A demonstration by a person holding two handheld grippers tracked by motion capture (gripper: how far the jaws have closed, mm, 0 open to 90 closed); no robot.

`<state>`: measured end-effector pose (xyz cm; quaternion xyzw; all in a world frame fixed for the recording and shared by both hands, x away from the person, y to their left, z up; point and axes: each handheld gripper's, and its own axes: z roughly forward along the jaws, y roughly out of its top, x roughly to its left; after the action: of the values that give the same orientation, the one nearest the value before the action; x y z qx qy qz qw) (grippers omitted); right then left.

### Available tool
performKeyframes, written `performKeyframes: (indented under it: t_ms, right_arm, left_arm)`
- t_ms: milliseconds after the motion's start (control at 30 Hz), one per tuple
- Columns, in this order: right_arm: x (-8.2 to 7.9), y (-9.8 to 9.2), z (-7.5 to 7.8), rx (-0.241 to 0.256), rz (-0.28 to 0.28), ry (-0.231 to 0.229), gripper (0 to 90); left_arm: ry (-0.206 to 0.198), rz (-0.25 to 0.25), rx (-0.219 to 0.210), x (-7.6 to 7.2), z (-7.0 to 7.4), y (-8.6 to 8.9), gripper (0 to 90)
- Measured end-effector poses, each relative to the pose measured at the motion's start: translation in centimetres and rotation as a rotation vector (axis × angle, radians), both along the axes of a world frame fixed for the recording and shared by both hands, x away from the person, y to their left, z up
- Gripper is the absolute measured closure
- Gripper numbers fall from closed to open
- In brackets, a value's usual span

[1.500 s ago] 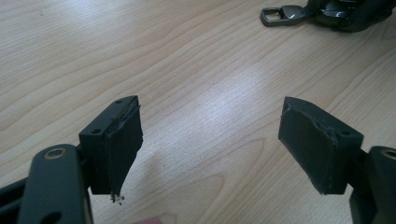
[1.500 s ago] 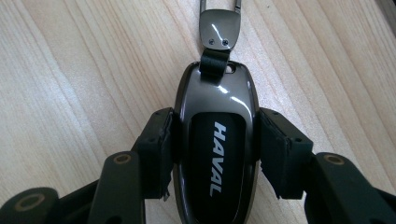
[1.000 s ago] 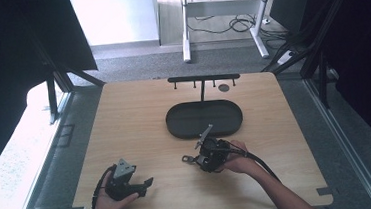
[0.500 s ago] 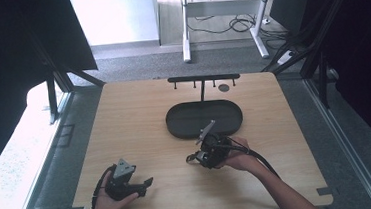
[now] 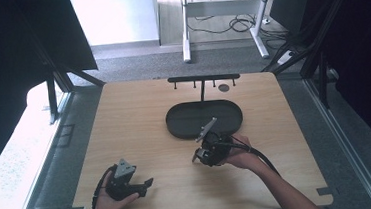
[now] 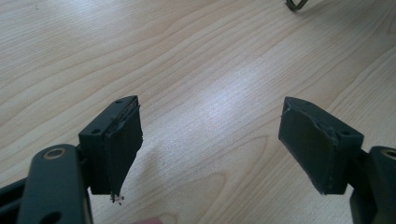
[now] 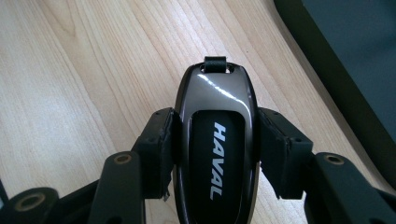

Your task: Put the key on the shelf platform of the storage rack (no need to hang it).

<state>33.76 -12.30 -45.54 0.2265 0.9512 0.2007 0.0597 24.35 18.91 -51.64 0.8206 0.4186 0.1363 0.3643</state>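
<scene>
Wooden bench (image 5: 140, 128) carries a dark oval tray (image 5: 175, 123) at its far middle, and just near it the right hand-held gripper (image 7: 212, 140) clamps a HAVAL key fob (image 7: 215, 149), seemingly carrying it; next it probably needs placing in the tray, while the left hand-held gripper (image 6: 210, 149) rests with jaws apart.

Black tongs (image 7: 215, 154), brass-ringed screws, trailing black cables
</scene>
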Motion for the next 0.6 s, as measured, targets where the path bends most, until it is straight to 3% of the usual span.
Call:
performKeyframes:
  t_ms: [600]
  right_arm:
    - [0.04, -0.14, 0.76, 0.009, 0.003, -0.016, 49.5]
  left_arm:
    - [0.007, 0.001, 0.007, 0.07, -0.14, 0.03, 21.6]
